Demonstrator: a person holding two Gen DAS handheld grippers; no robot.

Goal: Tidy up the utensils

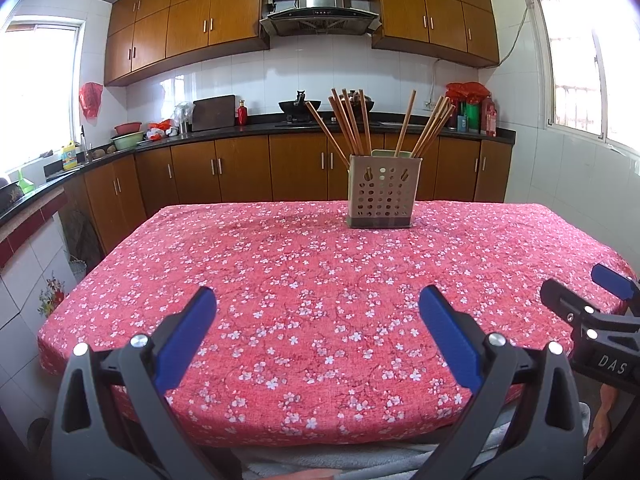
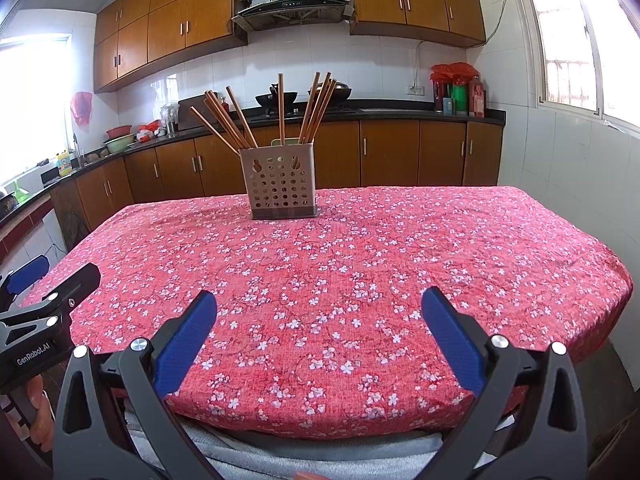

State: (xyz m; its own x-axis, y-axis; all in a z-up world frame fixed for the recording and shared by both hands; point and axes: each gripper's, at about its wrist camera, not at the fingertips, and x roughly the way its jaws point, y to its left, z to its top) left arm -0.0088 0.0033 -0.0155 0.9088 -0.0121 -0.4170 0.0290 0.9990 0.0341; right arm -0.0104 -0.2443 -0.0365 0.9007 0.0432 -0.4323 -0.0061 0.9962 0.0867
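the left hand-held gripper [image 1: 318,300] hangs over the near edge of the table [image 1: 280,320], its 2 blue fingers [image 1: 188,336] spread wide apart with nothing between them. the right hand-held gripper [image 2: 320,304] sits beside it over the same near edge, fingers [image 2: 450,340] likewise wide apart and holding nothing. each one shows at the side of the other's view: the right one at the table's near right corner, the left one at the near left corner.

the table is covered by a red cloth with small white flowers. a perforated metal utensil holder [image 1: 380,190] stands upright near the far edge, well apart from both grippers. wooden chopsticks [image 1: 348,124] stand in it, fanned out in a left bunch, a single one near the middle, and a right bunch [image 2: 318,106].

behind the table runs a dark kitchen counter [image 1: 240,130] with brown cabinets, a wok [image 1: 300,105] and a range hood [image 1: 320,12] above.
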